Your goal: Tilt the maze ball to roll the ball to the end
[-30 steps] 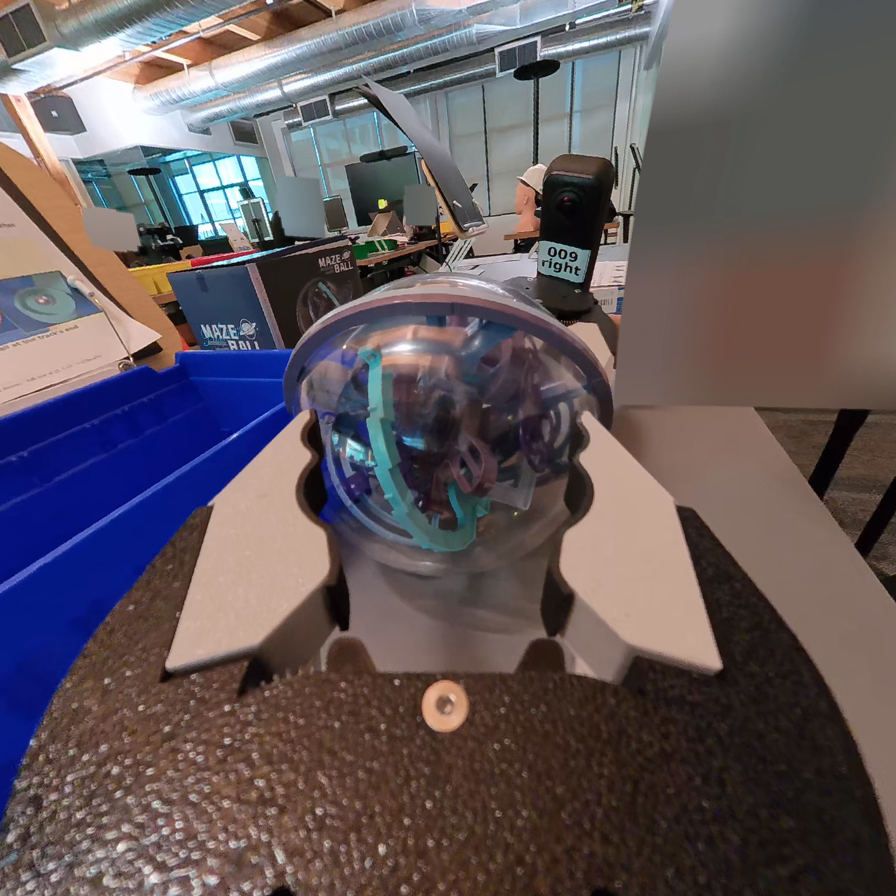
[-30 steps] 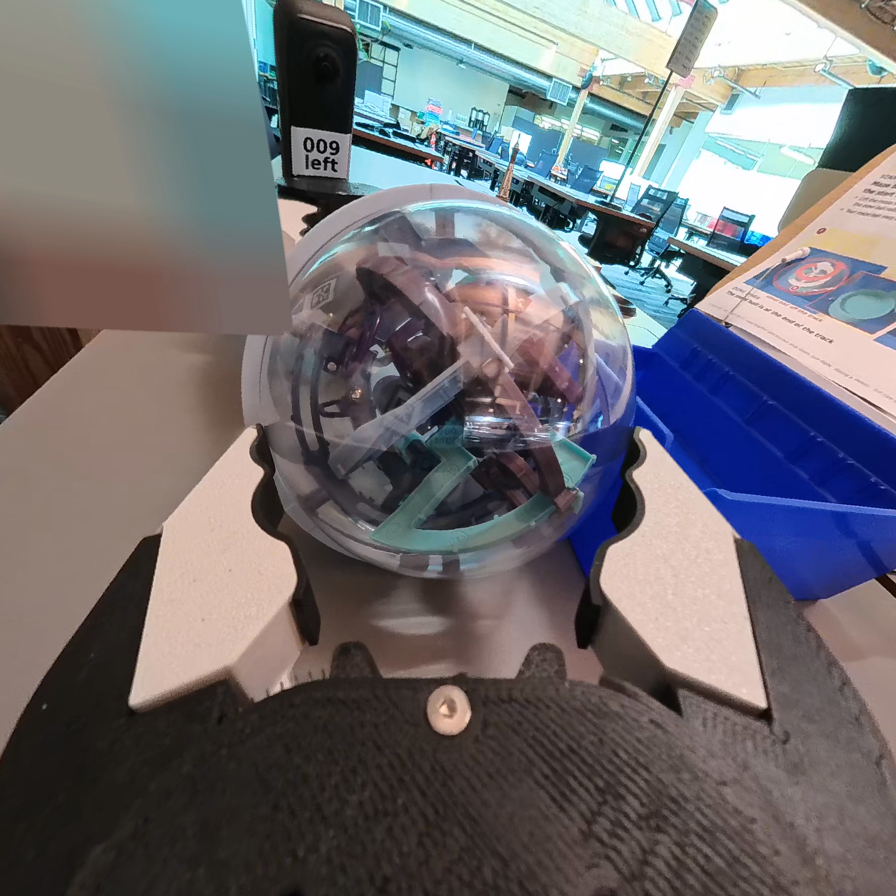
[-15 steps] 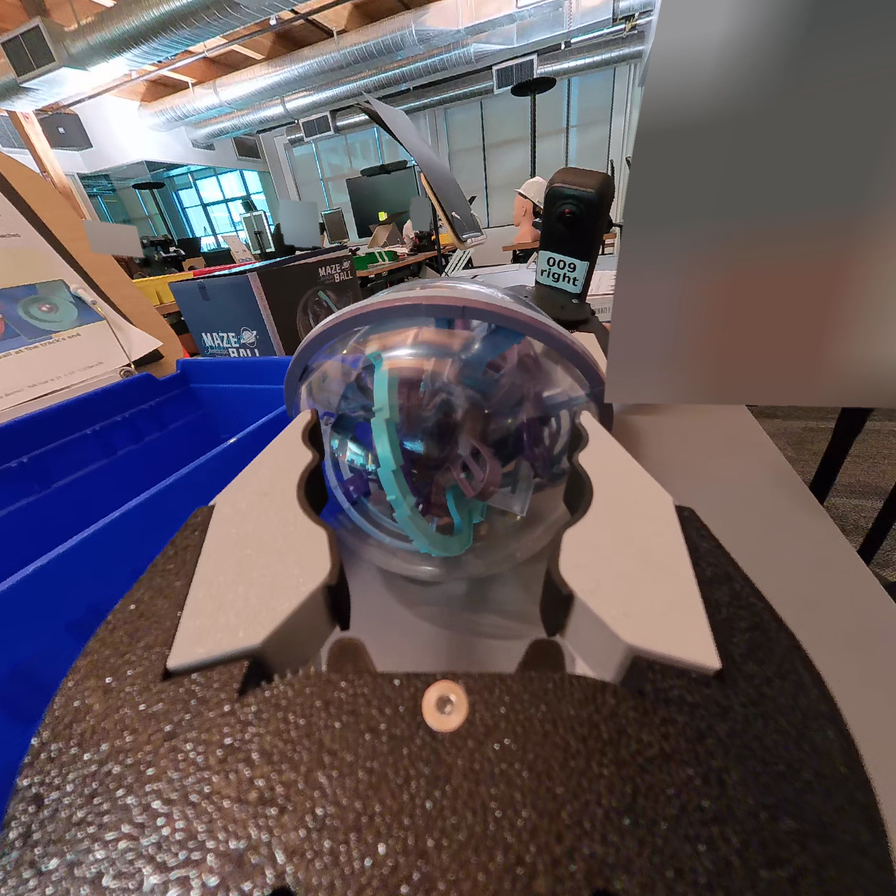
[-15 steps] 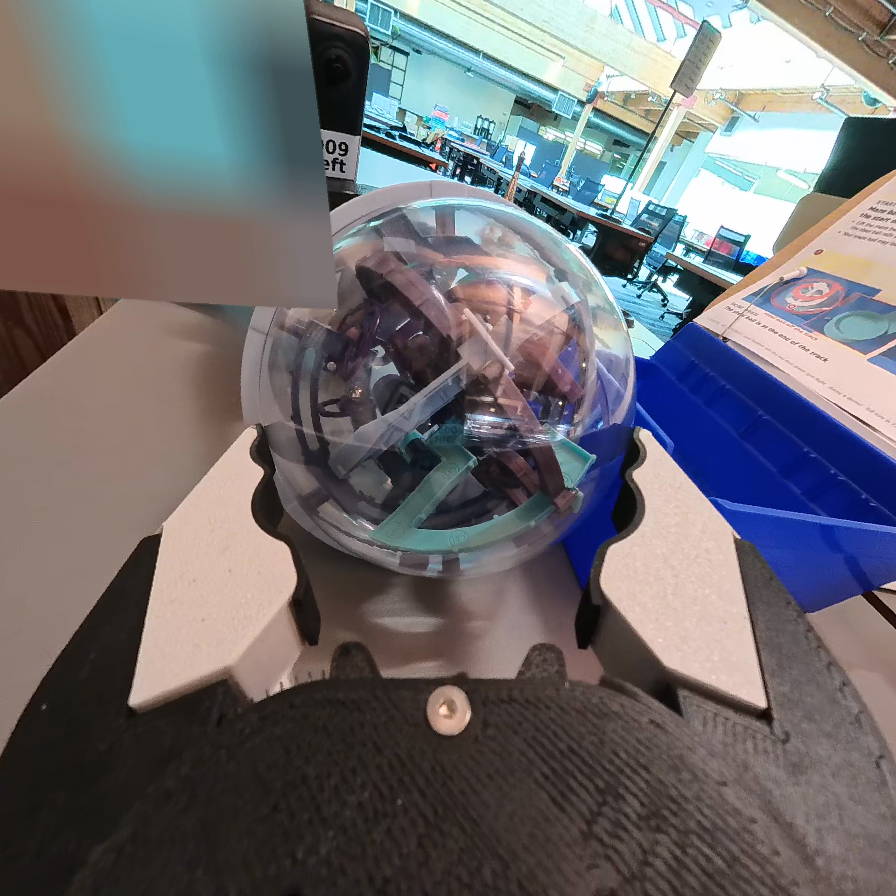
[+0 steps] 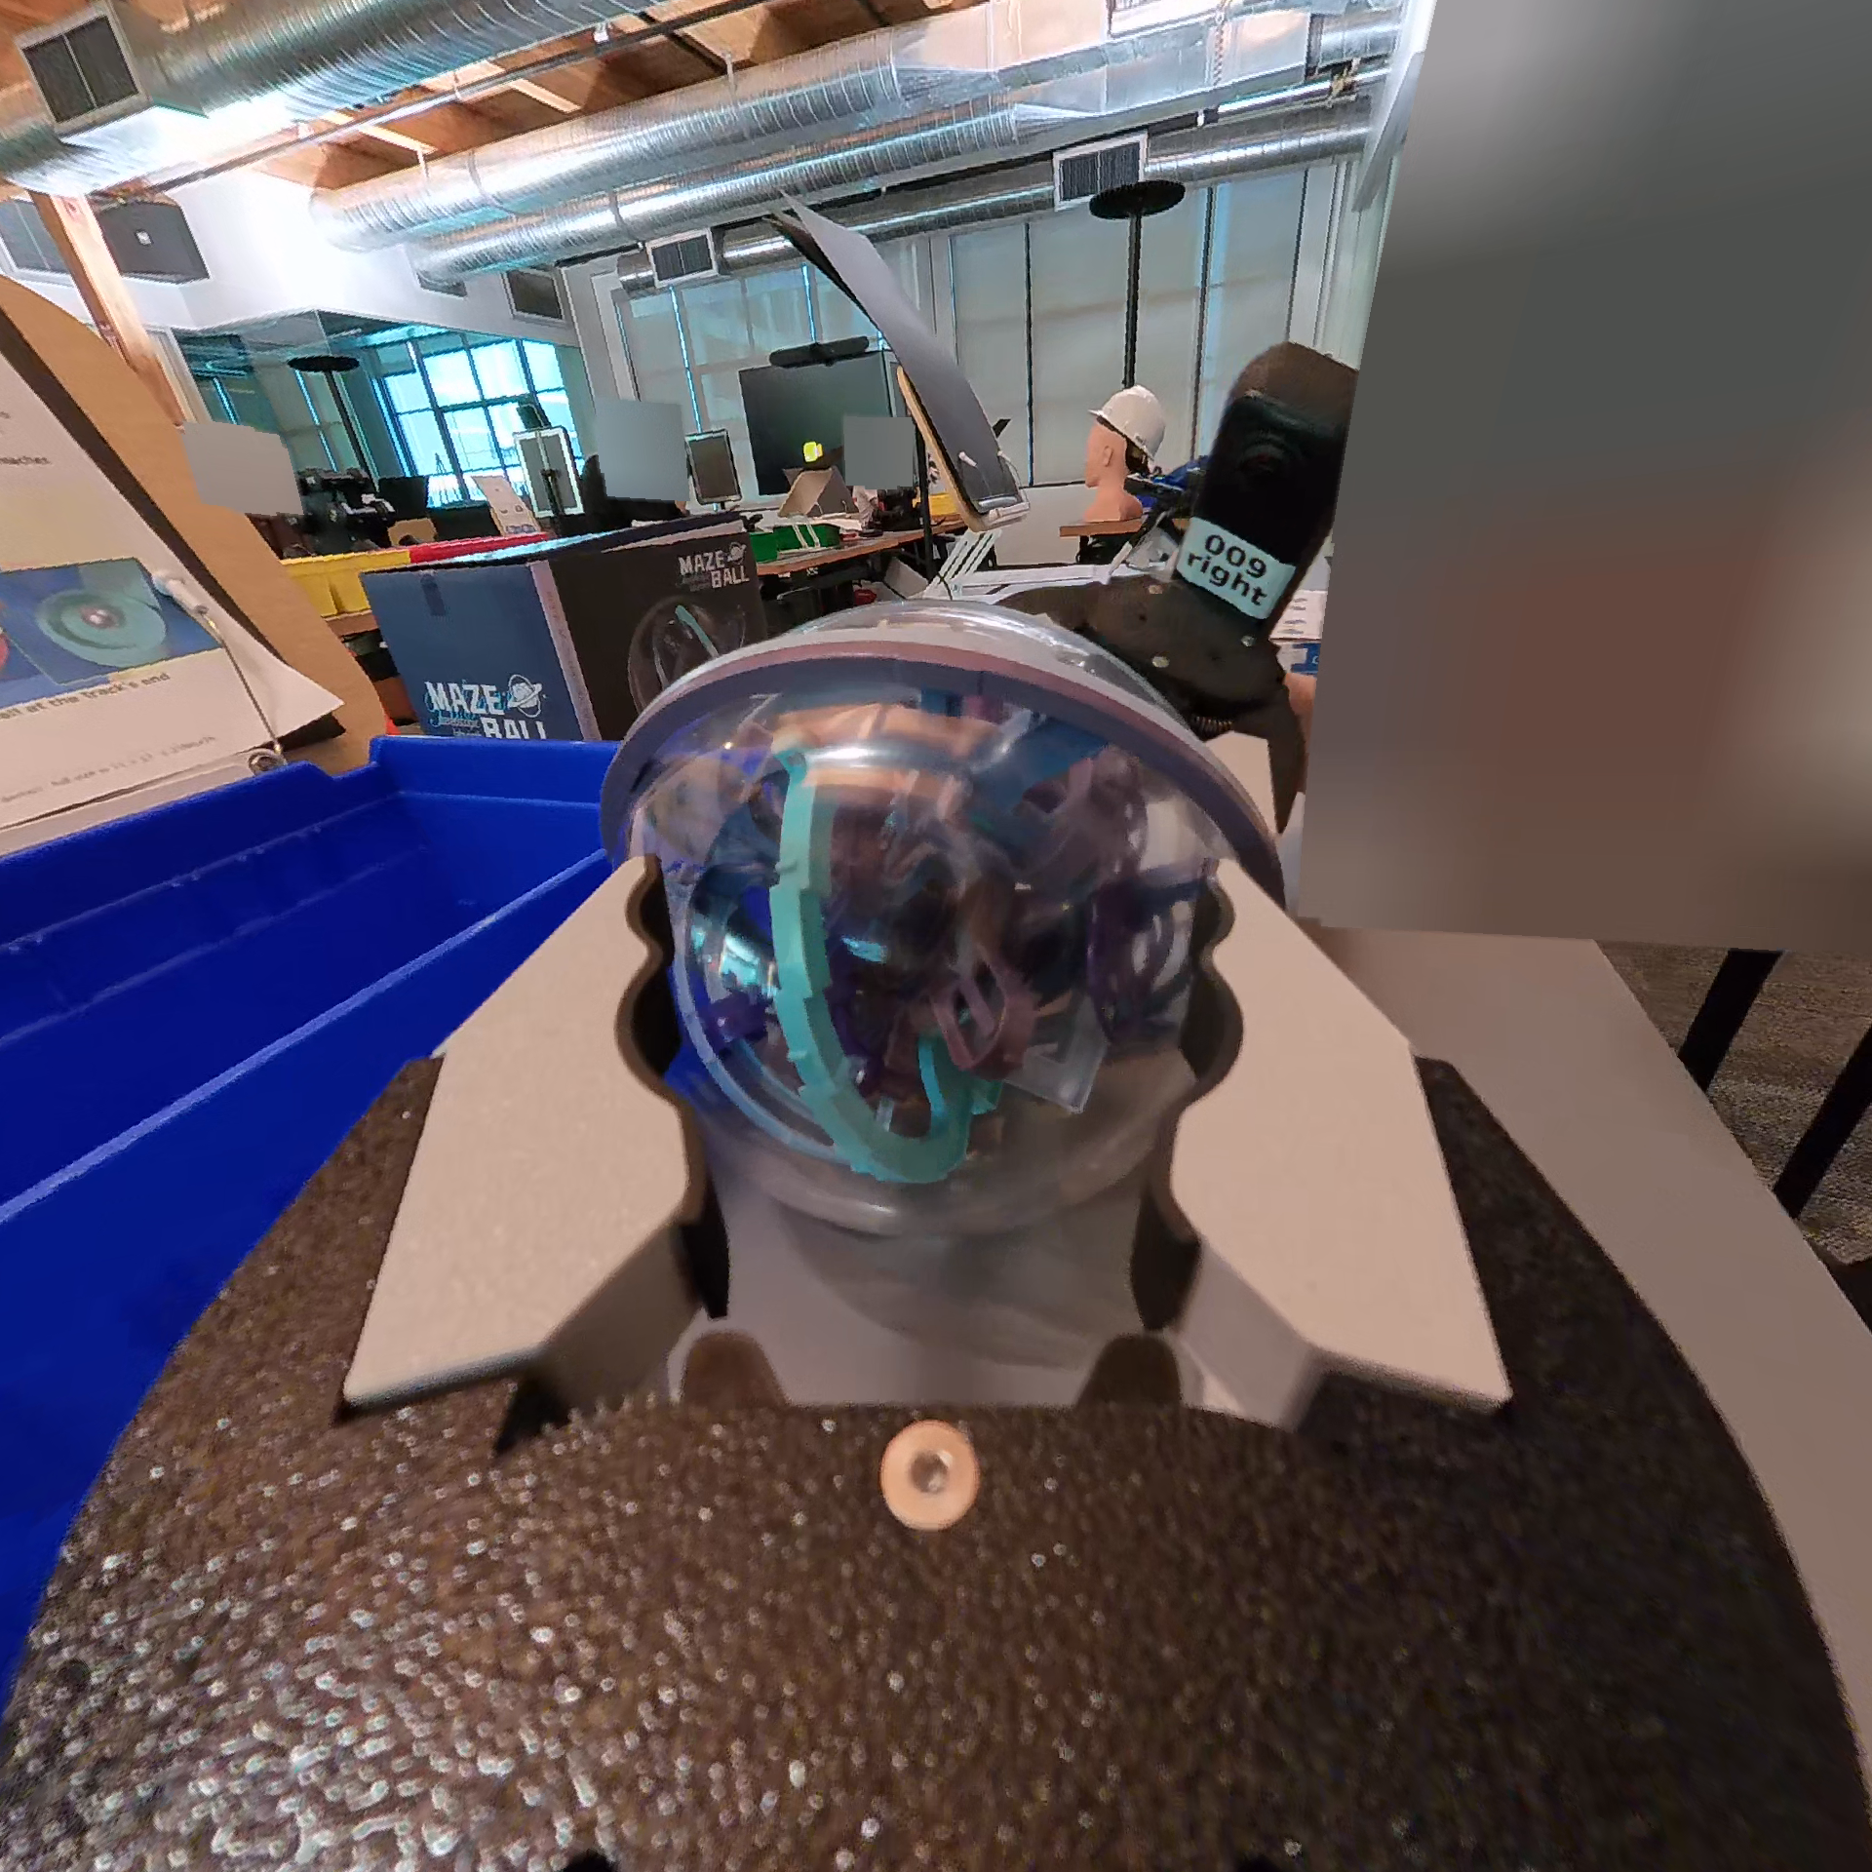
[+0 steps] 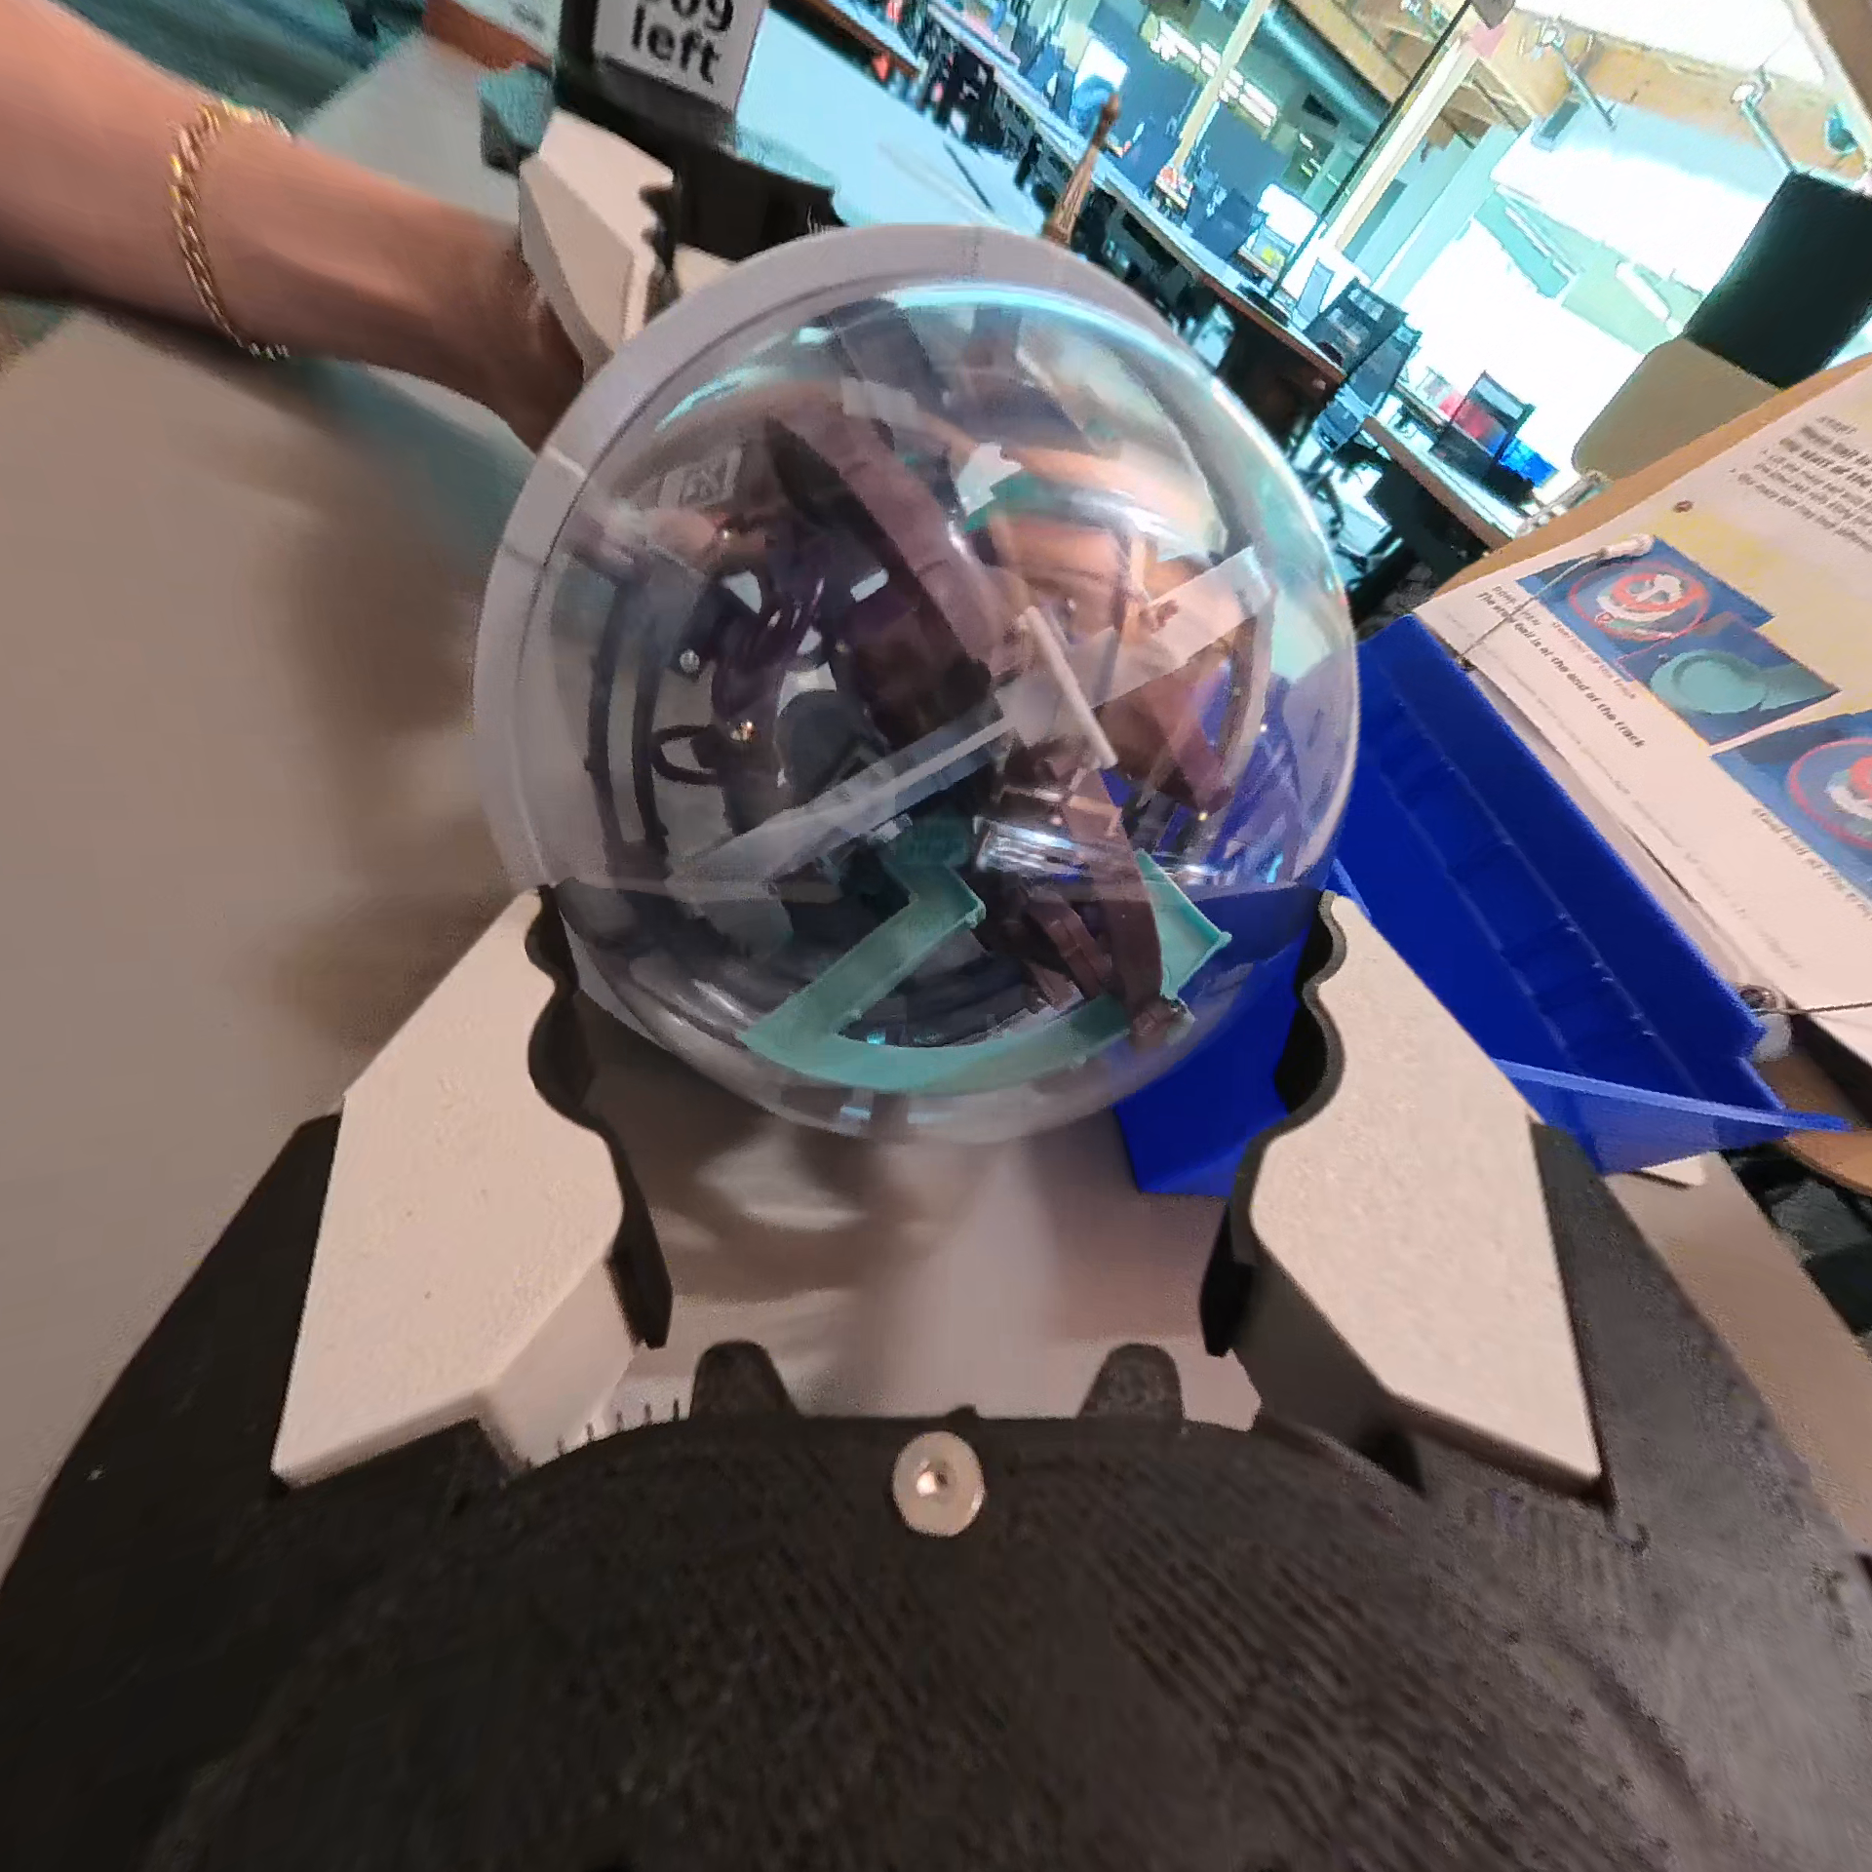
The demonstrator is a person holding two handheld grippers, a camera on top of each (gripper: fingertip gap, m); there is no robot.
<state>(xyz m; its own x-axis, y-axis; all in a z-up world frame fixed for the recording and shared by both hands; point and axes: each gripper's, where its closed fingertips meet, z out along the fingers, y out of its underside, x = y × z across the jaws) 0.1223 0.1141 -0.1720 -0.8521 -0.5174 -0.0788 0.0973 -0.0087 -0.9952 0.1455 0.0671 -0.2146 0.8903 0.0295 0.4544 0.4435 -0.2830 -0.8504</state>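
Since a second ago the right wrist view has pitched: the clear plastic maze ball with teal and purple tracks inside [image 6: 917, 679] now sits higher and rolled in that frame, the room behind it slants, and motion blur shows. From the left the far gripper's camera now leans over. Judgement: a tilt is under way, right side leading, so the steel ball inside should be travelling; I cannot find that ball in either view, so progress along the track is unknown.

Left to right: the blue plastic bin [image 5: 203, 962] stands at the left edge of the grey table [image 5: 1499, 1023], the sphere just beside it. The left gripper [image 5: 927, 972] clasps the sphere between its grey fingers, jaws set as wide as the shell. The right gripper [image 6: 927, 1023] grips the opposite side the same way. The sphere looks lifted slightly off the tabletop.

Count: one maze ball, two grippers, one bin, one printed retail box [image 5: 567, 638] behind.
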